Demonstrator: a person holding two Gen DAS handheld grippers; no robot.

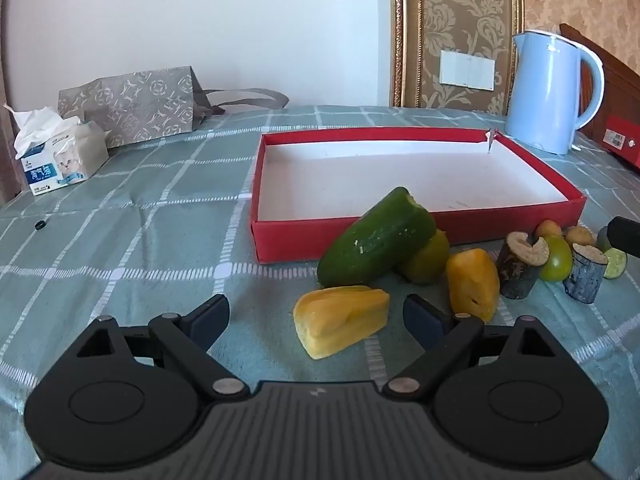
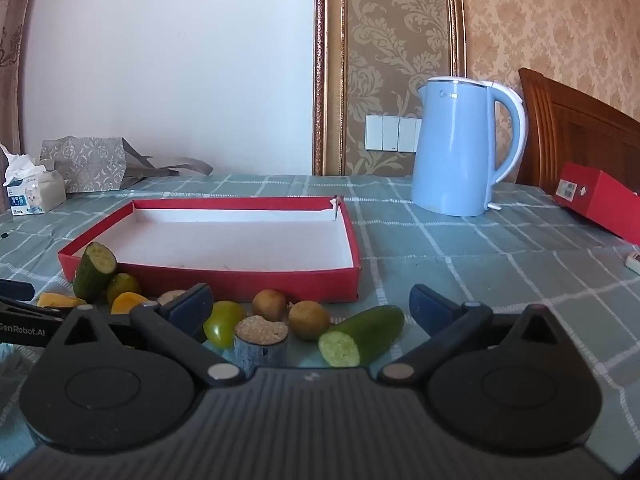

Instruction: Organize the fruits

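**Fruit heaped before the red tray, both grippers spread wide**

On a green checked tablecloth (image 1: 132, 216): a shallow red tray (image 1: 416, 236) with a white floor, nothing in it. Just in front of its near wall, a loose row of pieces.

Seen from the left wrist:
- Left gripper (image 1: 316, 318) tilted down toward the cloth, jaws wide, nothing clamped — a yellow fruit piece (image 1: 340, 326) lying between the fingertips, apart from both pads.
- Behind that, a large cucumber half (image 1: 376, 240) propped on a green citrus (image 1: 430, 258), both close against the tray wall.
- To the right, a second yellow piece (image 1: 472, 284) standing on end, then two short dark log stubs (image 1: 520, 266), a green tomato (image 1: 558, 260) between them.

Seen from the right wrist:
- Right gripper (image 2: 312, 308) low over the cloth, jaws fully apart, gripping nothing.
- Between and beyond the fingers: the green tomato (image 2: 224, 322), one log stub (image 2: 260, 344), two brown round fruits (image 2: 308, 320) and a smaller cucumber half (image 2: 362, 334) lying with its cut face forward.

Further back — a pale blue kettle (image 2: 460, 148) right of the tray, a tissue pack (image 1: 60, 160) and a patterned paper bag (image 1: 132, 106) at far left, a red box (image 2: 600, 200) at the right edge.
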